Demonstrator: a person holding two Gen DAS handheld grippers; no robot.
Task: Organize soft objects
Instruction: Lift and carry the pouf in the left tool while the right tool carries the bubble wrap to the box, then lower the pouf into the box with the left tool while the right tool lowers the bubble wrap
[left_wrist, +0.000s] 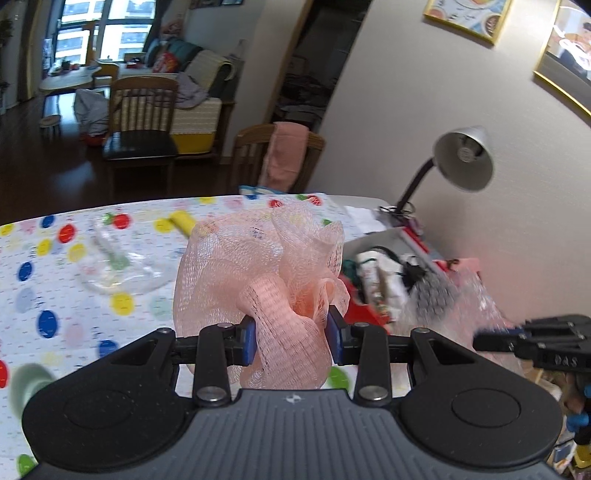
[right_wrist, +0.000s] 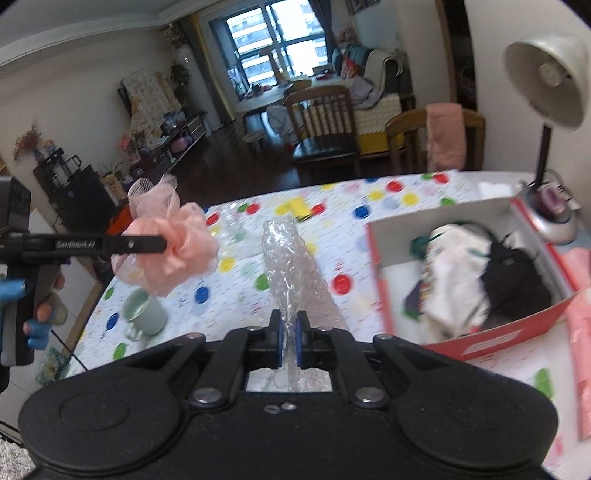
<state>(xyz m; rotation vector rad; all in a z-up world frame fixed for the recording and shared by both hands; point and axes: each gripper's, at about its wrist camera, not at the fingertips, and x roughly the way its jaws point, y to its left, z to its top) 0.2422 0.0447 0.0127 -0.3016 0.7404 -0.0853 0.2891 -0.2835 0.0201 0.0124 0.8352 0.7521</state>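
Note:
My left gripper (left_wrist: 291, 341) is shut on a pink mesh bath pouf (left_wrist: 258, 266) and holds it above the dotted table; the pouf also shows at the left of the right wrist view (right_wrist: 170, 251), clamped by the left gripper (right_wrist: 164, 244). My right gripper (right_wrist: 290, 345) is shut on a sheet of clear bubble wrap (right_wrist: 291, 266), held above the table; the wrap appears blurred in the left wrist view (left_wrist: 476, 302), next to the right gripper (left_wrist: 476, 339). A red-and-white box (right_wrist: 506, 332) at the right holds white and black fabric items (right_wrist: 458, 280).
The table has a polka-dot cloth (right_wrist: 354, 229). A pale green mug (right_wrist: 142, 312) stands near its left edge. A clear plastic bag (left_wrist: 110, 262) and a yellow object (left_wrist: 183, 221) lie further back. A grey desk lamp (right_wrist: 546, 74) stands behind the box. Wooden chairs (left_wrist: 140, 122) stand beyond the table.

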